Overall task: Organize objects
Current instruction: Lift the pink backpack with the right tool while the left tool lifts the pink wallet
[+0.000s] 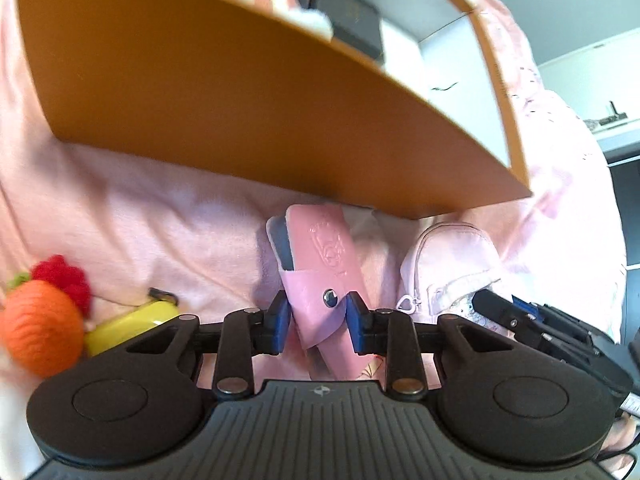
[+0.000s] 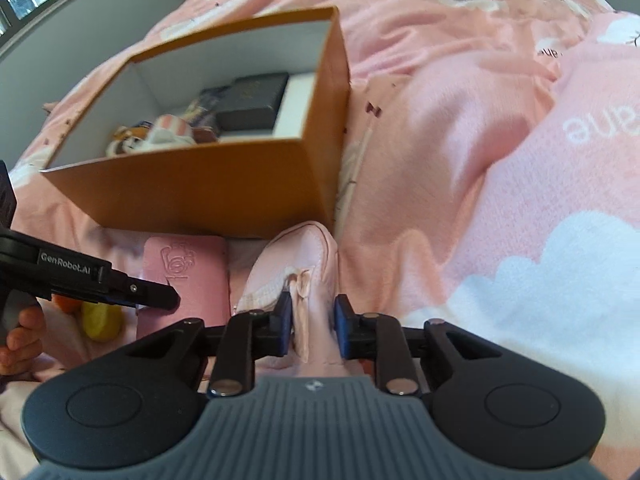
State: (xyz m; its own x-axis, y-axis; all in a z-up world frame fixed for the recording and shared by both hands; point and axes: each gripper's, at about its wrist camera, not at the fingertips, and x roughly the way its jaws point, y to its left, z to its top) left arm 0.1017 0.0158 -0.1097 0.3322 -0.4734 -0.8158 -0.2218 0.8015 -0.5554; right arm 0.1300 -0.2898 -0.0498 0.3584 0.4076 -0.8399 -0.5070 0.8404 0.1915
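one bed (image 2: 500,160), wide and free on my right side. one orange box (image 2: 208,196) in front, its near wall close. one pink case (image 1: 320,264), my left jaws clamped on its flap. one pink pouch (image 2: 308,264), my right jaws pinching its fabric.

Legible marking: "GenRobot.AI" in white letters on the black side of the left gripper (image 2: 160,300), read in the right wrist view. The pink bedspread (image 2: 500,160) carries white letters, seen upside down, reading roughly "ane"; the word is cut off at the frame edge. The pink case (image 1: 320,264) bears an embossed emblem with no readable wording. The dark box's (image 1: 352,24) gold mark is too blurred to read.
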